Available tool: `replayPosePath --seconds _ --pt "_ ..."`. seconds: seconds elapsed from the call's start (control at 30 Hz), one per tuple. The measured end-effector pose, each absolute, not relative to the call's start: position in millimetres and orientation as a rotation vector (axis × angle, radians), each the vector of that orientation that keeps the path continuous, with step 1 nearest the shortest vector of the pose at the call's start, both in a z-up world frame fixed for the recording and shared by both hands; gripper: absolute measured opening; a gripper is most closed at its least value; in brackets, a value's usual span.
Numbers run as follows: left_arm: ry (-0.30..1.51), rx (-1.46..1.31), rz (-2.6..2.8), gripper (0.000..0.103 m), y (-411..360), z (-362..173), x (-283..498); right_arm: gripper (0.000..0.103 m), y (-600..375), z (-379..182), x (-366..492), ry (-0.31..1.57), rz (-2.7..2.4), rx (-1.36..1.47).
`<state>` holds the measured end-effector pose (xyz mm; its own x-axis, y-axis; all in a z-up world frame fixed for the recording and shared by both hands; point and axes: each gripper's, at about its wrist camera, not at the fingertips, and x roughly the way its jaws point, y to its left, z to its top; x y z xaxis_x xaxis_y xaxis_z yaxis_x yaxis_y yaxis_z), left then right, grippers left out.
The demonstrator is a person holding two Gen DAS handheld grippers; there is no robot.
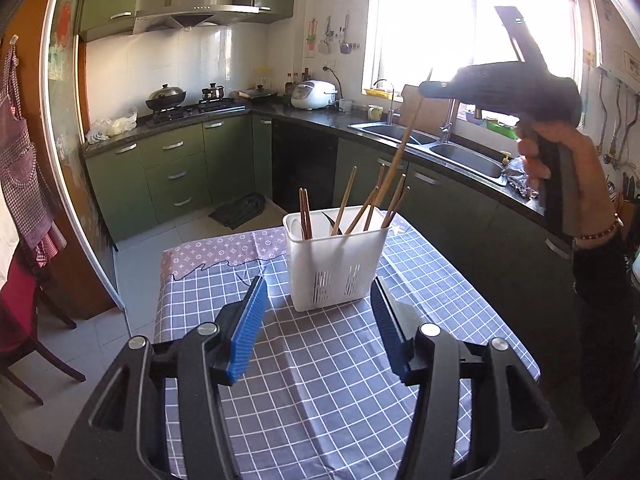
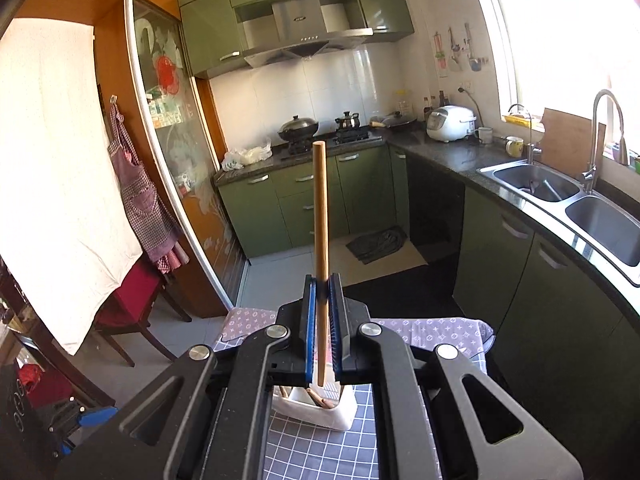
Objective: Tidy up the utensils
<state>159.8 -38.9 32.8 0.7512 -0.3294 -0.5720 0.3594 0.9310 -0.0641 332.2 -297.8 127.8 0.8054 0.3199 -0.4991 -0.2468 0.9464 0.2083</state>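
The left tongs (image 1: pixel 318 304) stand wide apart and hold nothing, their ribbed blue rubber pads (image 1: pixel 248 330) set in matte black plastic arms, low over the tabletop (image 1: pixel 320 380), which wears a grey-blue cloth checked with thin white lines and edged at the far end by a mauve patterned band. Just beyond the pads stands a white plastic utensil holder (image 1: pixel 336 264), a rounded-rectangular tub with slotted drain vents near its base; thin, straight wooden chopsticks (image 1: pixel 306 212) lean in it at various angles. The right tongs (image 2: pixel 322 312) are pressed nearly together on a single pale wooden chopstick (image 2: pixel 321 208), a smooth, round stick with a blunt flat end, gripped near its lower part between the ribbed blue pads. In the left wrist view that stick (image 1: pixel 402 152) slants down from the right tongs (image 1: pixel 430 88), which are held high above and to the right of the holder, its lower end reaching among the sticks at the holder's mouth. In the right wrist view the holder (image 2: pixel 320 408) sits directly below the tongs, glossy white, with brown stick ends showing inside.
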Motion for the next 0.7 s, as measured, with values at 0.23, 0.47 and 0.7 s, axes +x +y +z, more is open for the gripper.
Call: replayPosePath --seconds 0.23,0.47,0.7 --pt "0.61 -0.018 -0.346 0.053 -36 5 143 0.007 -269 76 364 0.656 0.311 0.1" --pt "0.595 -0.026 -0.321 0.059 -42 -6 136 0.01 -257 52 375 0.709 0.304 0.062" --pt "0.593 -0.021 -0.315 0.06 -44 -9 128 0.028 -278 93 313 0.574 0.354 0.115"
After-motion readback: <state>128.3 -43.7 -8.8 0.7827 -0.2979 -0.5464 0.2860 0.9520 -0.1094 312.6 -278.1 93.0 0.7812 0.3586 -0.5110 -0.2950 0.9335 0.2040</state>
